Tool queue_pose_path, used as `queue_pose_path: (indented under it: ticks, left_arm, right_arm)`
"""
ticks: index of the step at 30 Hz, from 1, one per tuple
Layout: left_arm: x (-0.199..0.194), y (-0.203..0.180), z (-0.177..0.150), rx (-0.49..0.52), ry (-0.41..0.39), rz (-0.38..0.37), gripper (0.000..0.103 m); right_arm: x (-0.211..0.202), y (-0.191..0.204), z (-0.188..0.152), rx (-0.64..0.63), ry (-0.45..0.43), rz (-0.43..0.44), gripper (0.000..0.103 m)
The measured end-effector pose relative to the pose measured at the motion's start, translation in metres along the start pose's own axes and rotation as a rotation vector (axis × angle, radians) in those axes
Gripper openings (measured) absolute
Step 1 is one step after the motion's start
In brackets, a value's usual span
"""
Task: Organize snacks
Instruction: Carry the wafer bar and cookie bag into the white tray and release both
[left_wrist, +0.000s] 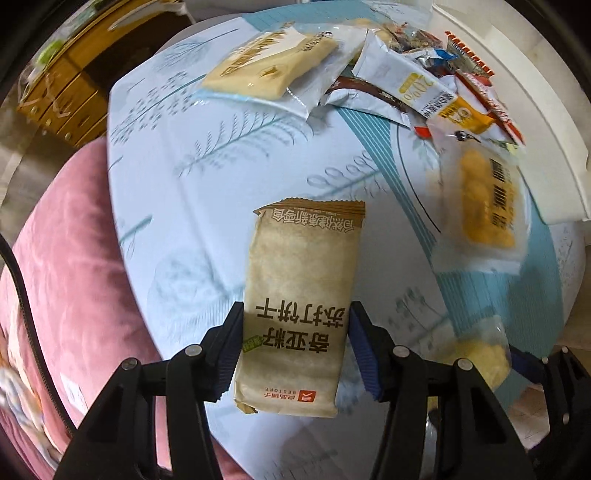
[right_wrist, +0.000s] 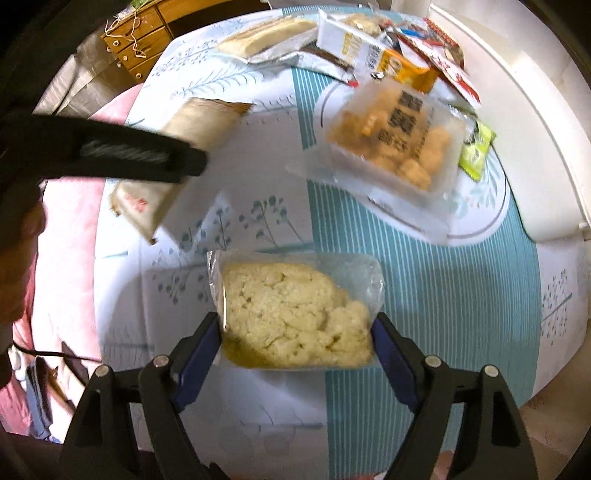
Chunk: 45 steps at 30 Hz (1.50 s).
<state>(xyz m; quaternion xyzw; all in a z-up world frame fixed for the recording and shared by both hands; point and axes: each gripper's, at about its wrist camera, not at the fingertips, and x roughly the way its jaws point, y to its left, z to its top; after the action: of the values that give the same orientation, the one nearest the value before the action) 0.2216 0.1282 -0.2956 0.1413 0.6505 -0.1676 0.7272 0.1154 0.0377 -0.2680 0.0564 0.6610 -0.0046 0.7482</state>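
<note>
My left gripper (left_wrist: 295, 339) is shut on a beige soda-cracker packet (left_wrist: 299, 295) with black Chinese print, held above the table. The same packet (right_wrist: 199, 122) shows in the right wrist view, in the left gripper's black fingers (right_wrist: 140, 155). My right gripper (right_wrist: 295, 343) is shut on a clear bag of pale crumbly pastry (right_wrist: 295, 314), also above the table; that bag shows at lower right in the left wrist view (left_wrist: 480, 354). A clear pack of yellow puffs (left_wrist: 484, 206) (right_wrist: 391, 144) lies at the right.
A round table with a pale blue leaf-print cloth (left_wrist: 192, 206) (right_wrist: 424, 295). A heap of mixed snack packets (left_wrist: 406, 77) (right_wrist: 369, 44) lies at its far side. A white tray or lid (left_wrist: 554, 122) (right_wrist: 535, 147) sits at the right. A pink cushion (left_wrist: 66, 266) and wooden drawers (left_wrist: 62, 96) stand left.
</note>
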Motion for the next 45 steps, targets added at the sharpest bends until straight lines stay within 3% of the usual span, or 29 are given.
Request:
queue_pose_path:
  ticks: [8,16,20,26,31,45]
  left_arm:
    - [-0.063,-0.019,-0.026,-0.086,0.016,0.032,0.053]
    - [-0.13,-0.043,-0.034,-0.204,0.0,0.039,0.054]
    - [-0.157,-0.085,-0.029,-0.228,-0.043,0.036,0.054]
    - [-0.191,-0.145,-0.01,-0.191,-0.134,0.037,0.054]
    - [-0.212,-0.193,0.013,-0.143,-0.215,0.013,0.054]
    - [-0.236,-0.27,0.078,-0.017,-0.418,-0.07,0.054]
  right_arm:
    - [-0.023,-0.057,-0.007,0.072,0.088,0.093,0.081]
    - [-0.07,-0.124,0.004,0.05,0.065,0.193,0.081]
    - [-0.097,-0.157,0.008,0.015,0.03,0.215,0.081]
    - [-0.131,-0.203,0.021,-0.009,-0.031,0.23,0.081]
    - [-0.151,-0.244,0.037,-0.018,-0.097,0.193,0.081]
    - [-0.2,-0.325,0.077,0.012,-0.34,0.093,0.081]
